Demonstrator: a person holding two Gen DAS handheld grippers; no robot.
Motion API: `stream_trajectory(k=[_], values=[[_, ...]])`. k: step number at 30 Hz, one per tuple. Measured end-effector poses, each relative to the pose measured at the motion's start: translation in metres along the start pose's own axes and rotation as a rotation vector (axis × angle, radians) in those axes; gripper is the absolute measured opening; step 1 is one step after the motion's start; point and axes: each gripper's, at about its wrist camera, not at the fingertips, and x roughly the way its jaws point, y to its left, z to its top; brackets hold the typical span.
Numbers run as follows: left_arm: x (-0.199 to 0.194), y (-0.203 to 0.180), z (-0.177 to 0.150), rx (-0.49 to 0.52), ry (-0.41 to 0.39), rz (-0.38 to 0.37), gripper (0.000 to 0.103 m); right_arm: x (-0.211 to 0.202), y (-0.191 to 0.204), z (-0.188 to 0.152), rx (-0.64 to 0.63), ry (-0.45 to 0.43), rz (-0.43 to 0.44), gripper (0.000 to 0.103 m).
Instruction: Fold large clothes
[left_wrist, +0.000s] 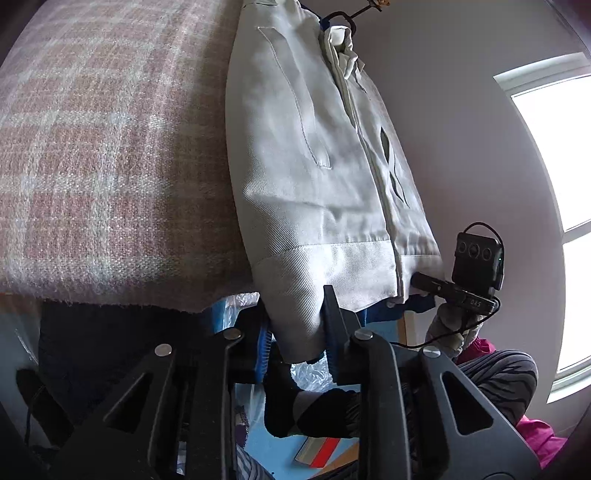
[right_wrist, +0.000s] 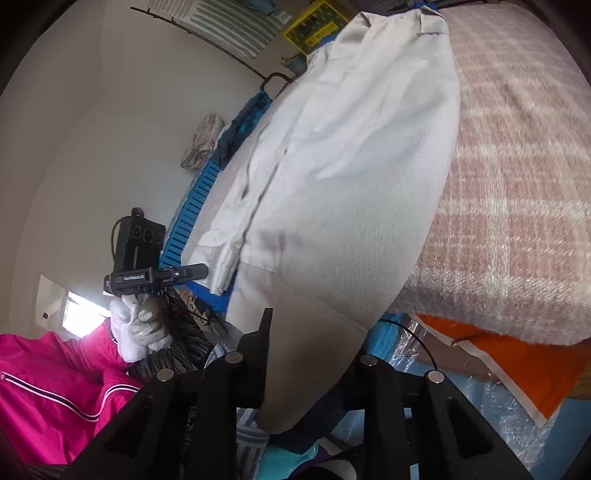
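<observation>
A pale cream garment (left_wrist: 325, 177) lies stretched along the edge of a bed covered by a pink plaid blanket (left_wrist: 103, 155), its hem hanging toward the cameras. In the left wrist view the garment fills the centre, blanket at left, and the left gripper (left_wrist: 295, 332) has its fingers (left_wrist: 334, 325) closed on the hem's lower corner, cloth bunched between the blue pads. At the right of that frame the right gripper (left_wrist: 424, 282) reaches in to the hem's other corner by the front placket; whether it pinches the cloth cannot be told from here. A bright window (left_wrist: 554, 221) shows at far right, seen only in this view.

The right wrist view flips the layout: blanket at right, garment (right_wrist: 351, 184) running from top centre to bottom centre. Here the right gripper (right_wrist: 314, 354) has cloth draped between its fingers (right_wrist: 264, 332), which look closed on the fold. At left a gloved hand (right_wrist: 142, 328) holds the left gripper (right_wrist: 201, 271) by the hem. Only this view shows a pink jacket (right_wrist: 51, 391) at lower left, a blue slatted crate (right_wrist: 195, 199) beside the garment, and an orange sheet (right_wrist: 517, 369) under the blanket's edge.
</observation>
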Motion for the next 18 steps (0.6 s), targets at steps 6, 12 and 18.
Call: stream_trajectory(k=[6,12,18], values=[[-0.022,-0.025,0.016,0.019,-0.043,-0.065,0.017,-0.01,0.036,0.018,-0.08,-0.056,0.016,0.022],[-0.04,-0.041,0.043,0.011,-0.067,-0.129,0.016,-0.002,0.047,0.037,-0.075,-0.087,0.004,0.021],[-0.059,-0.051,0.093,0.004,-0.116,-0.167,0.016,-0.017,0.037,0.071,-0.005,-0.167,0.004,0.02]])
